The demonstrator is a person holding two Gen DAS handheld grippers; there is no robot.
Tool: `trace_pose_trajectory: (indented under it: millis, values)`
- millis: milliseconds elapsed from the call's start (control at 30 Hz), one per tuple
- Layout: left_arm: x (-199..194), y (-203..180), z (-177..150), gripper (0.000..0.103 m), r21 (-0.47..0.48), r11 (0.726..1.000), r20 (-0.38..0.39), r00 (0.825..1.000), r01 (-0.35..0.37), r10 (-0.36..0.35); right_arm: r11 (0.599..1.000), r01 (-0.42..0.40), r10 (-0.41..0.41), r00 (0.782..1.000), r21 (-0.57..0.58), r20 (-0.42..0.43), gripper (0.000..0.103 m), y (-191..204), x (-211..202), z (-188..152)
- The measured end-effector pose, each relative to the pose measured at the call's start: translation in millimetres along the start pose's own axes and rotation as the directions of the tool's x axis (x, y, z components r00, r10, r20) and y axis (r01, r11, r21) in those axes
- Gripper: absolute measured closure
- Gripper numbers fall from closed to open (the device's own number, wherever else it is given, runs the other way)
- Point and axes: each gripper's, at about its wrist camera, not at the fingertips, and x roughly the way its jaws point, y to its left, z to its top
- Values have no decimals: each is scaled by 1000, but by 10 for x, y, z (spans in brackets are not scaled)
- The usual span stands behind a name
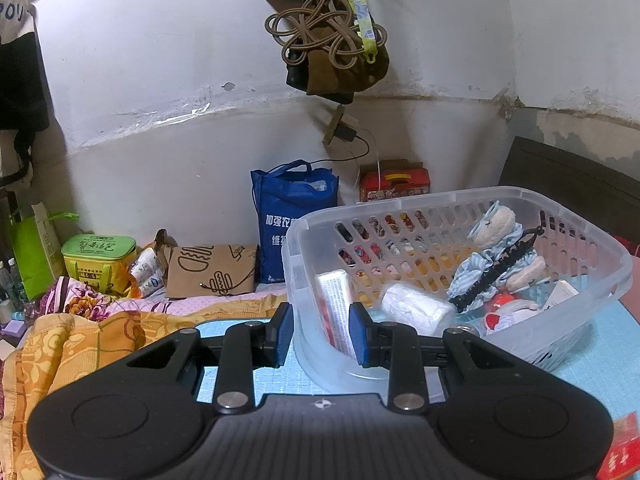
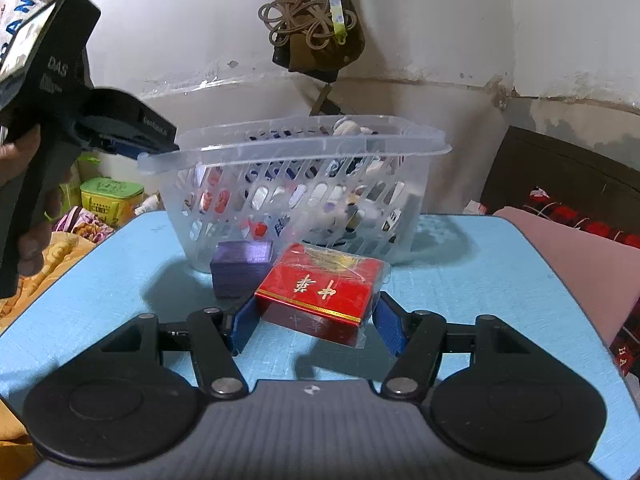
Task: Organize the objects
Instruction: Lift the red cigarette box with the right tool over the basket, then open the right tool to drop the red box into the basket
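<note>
A clear plastic basket [image 1: 592, 240] [image 2: 424, 142] stands tilted on the light blue table [image 2: 480, 280]. My left gripper [image 1: 321, 332] [image 2: 156, 142] is shut on the basket's near corner rim and lifts that side. Inside lie a white roll [image 1: 416, 308], a white box [image 1: 334, 296], a black beaded strap [image 1: 500, 268] and striped cloth [image 1: 480, 272]. My right gripper [image 2: 314, 320] is shut on a red cigarette pack [image 2: 320, 292] in front of the basket. A purple box [image 2: 242, 266] stands left of the pack.
Beyond the table lie an orange floral blanket [image 1: 80, 344], a green tin [image 1: 98, 256], a brown paper bag [image 1: 212, 270], a blue tote [image 1: 292, 216] and a red box [image 1: 394, 186]. Cords and a pouch [image 1: 332, 52] hang on the wall. A pink cushion [image 2: 576, 248] lies right.
</note>
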Motion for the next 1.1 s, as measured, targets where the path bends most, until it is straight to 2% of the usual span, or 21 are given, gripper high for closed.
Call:
trace_pose_trajectory:
  millis: [433,600,700,767,833,933,967,1067,1100]
  values:
    - [2,-3,3,68,-1,1000,-1,1000,0,0,999,-45,44,994,8,97,38,-264,-190,440]
    - [5,1,0,68,-2,1000,-1,1000,7,-7,991,-136,135,982,-5,131,38,-384,-200,785]
    - [18,2,4,68,-3,1000,-3,1000,8,-8,993,-118,119,981,-19,153,38,-367,-91,1085]
    - [20,-13,2,68,0,1000,-3,1000,3,-3,990,-137,141,981,-37,135,38,-319,87,1321]
    - [12,-13,0,68,0,1000,-5,1000,3,-3,991,-121,126,987,-47,105,38,-249,327,1487]
    - [10,-8,2,67,-1,1000,-6,1000,5,-5,991,-106,113,991,-83,72,38,-169,597,1586]
    - [9,-6,2,67,-2,1000,-7,1000,5,-5,990,-97,104,993,-102,64,36,-147,680,1608]
    - [8,2,-2,67,0,1000,-4,1000,4,-4,989,-94,105,990,-117,92,1,-176,810,1588]
    - [8,0,-3,67,-1,1000,-5,1000,5,-5,990,-79,92,989,-114,118,0,-195,768,1525]
